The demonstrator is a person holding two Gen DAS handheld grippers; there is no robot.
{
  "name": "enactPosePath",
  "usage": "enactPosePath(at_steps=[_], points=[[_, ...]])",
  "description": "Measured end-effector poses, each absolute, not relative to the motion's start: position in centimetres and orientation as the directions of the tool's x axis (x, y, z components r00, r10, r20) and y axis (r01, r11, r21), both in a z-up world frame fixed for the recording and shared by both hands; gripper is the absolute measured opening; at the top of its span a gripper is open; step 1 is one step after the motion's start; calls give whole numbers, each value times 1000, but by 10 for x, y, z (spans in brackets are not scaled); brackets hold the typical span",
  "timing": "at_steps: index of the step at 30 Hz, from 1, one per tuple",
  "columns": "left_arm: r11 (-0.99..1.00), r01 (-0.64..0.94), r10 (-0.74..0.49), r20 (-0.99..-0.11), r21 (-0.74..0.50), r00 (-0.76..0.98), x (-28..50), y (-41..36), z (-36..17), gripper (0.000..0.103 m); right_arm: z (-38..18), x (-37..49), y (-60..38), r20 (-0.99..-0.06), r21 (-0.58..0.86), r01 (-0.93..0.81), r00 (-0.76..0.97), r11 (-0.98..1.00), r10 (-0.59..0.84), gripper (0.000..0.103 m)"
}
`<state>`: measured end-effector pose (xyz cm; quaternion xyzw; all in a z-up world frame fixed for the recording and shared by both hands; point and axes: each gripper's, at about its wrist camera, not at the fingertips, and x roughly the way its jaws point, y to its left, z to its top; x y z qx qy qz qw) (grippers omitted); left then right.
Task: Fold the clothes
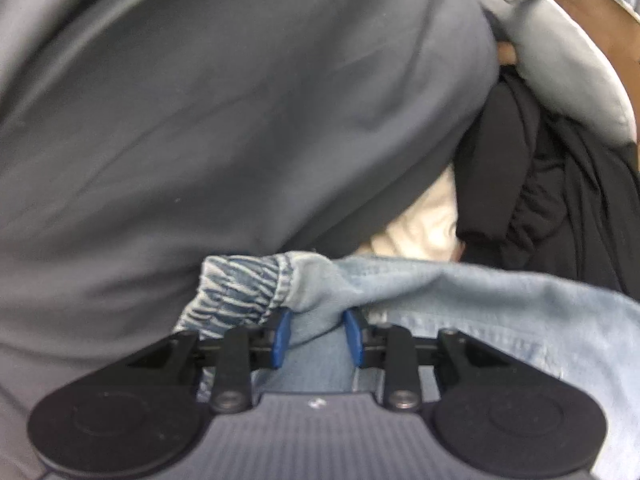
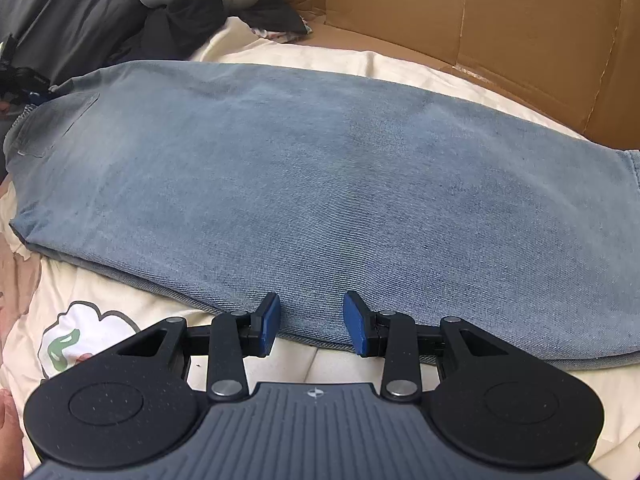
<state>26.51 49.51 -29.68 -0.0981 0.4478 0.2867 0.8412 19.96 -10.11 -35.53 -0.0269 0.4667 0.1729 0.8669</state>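
Observation:
Light blue jeans (image 2: 320, 184) lie folded lengthwise across a cream bedsheet (image 2: 320, 60), waistband to the left. In the left wrist view my left gripper (image 1: 317, 334) is shut on a bunch of the jeans (image 1: 460, 292) beside the elastic waistband (image 1: 236, 288), and the cloth tents up between the blue pads. That gripper shows small at the far left of the right wrist view, at the waistband corner. My right gripper (image 2: 311, 320) stands open over the jeans' near edge; the denim lies flat between its fingers, unpinched.
A large grey garment (image 1: 220, 100) fills the space ahead of the left gripper, with black clothes (image 1: 560, 200) and a light grey piece (image 1: 560, 60) to its right. A cardboard wall (image 2: 500, 20) borders the bed at the back right. A hand edge (image 2: 8, 432) shows at the lower left.

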Motion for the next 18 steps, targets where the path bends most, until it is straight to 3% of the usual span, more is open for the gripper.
enactPosePath(at_steps=[12,18], points=[[813,-574,361,-858,97,367,314,510,-328,14,-358,196,-97,-812,92,-326,523,941,261,42],[830,-547,351,-865,110,359,315,507,-314,14,-357,194,-98,-811,92,-325,524,941,260,42]])
